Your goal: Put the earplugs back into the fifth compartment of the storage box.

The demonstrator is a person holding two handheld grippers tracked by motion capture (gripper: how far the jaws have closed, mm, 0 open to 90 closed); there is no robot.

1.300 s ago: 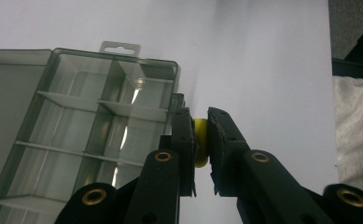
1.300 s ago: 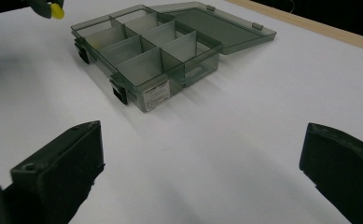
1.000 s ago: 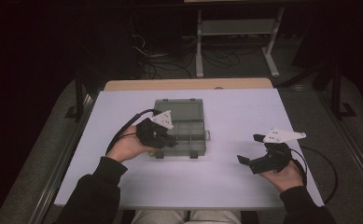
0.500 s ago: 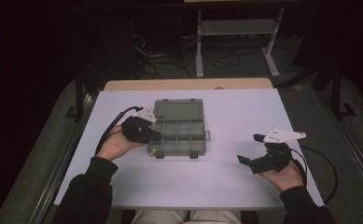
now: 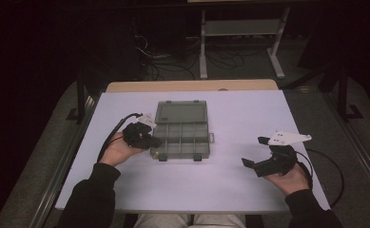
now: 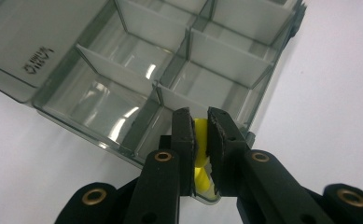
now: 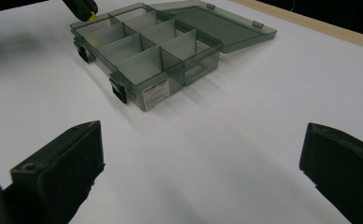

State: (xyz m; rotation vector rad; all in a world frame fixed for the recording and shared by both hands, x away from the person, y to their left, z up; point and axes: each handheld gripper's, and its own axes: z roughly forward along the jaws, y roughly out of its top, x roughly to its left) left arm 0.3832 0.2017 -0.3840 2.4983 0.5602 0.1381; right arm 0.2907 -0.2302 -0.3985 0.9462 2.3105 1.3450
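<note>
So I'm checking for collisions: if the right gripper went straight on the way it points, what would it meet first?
Bare white table first. Farther along, probably the smoky compartment box with its latched front wall, though it sits left of centre between the open right gripper jaws, so depth leaves it unsure.

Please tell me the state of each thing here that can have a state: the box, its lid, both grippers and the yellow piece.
box: open, compartments look empty
lid: folded back flat on the table
left gripper: shut on the yellow piece, at the box's near left corner
yellow piece: held between the jaws
right gripper: open, holding nothing, apart from the box
</note>
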